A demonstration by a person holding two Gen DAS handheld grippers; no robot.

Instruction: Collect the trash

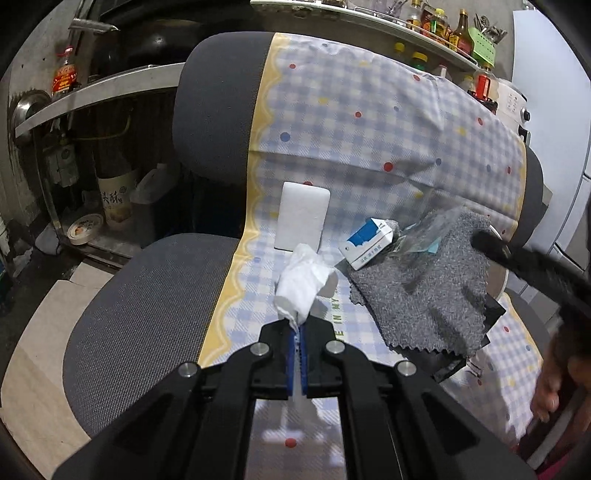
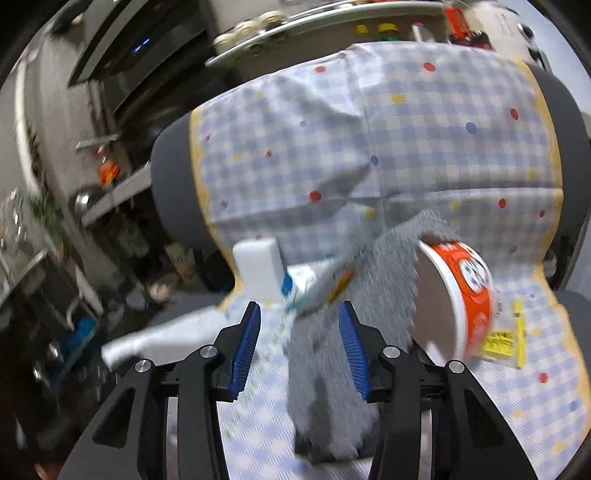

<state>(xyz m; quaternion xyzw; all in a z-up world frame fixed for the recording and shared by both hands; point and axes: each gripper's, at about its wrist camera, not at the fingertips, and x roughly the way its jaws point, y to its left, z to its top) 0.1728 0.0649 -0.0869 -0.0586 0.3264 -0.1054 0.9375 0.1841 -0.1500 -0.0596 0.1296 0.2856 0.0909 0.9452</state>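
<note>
My left gripper (image 1: 297,328) is shut on a crumpled white tissue (image 1: 303,284), held just above the checked cover (image 1: 369,122) of an office chair. On the seat beyond stand a white foam block (image 1: 301,216), a blue and white carton (image 1: 369,242) and a clear wrapper (image 1: 417,236) on a grey cloth (image 1: 424,284). My right gripper (image 2: 300,306) is open. The grey cloth (image 2: 325,387) lies between its blue pads (image 2: 352,347), near the right one and clear of the left. An orange paper cup (image 2: 469,295) lies on its side to the right, beside a yellow packet (image 2: 506,339).
The chair's grey mesh seat (image 1: 147,314) shows bare on the left. Behind it are kitchen shelves with sauce bottles (image 1: 443,26) and a dark shelf with pots (image 1: 159,40). A person's hand (image 1: 550,387) is at the right edge. Black plastic (image 1: 454,365) lies under the cloth.
</note>
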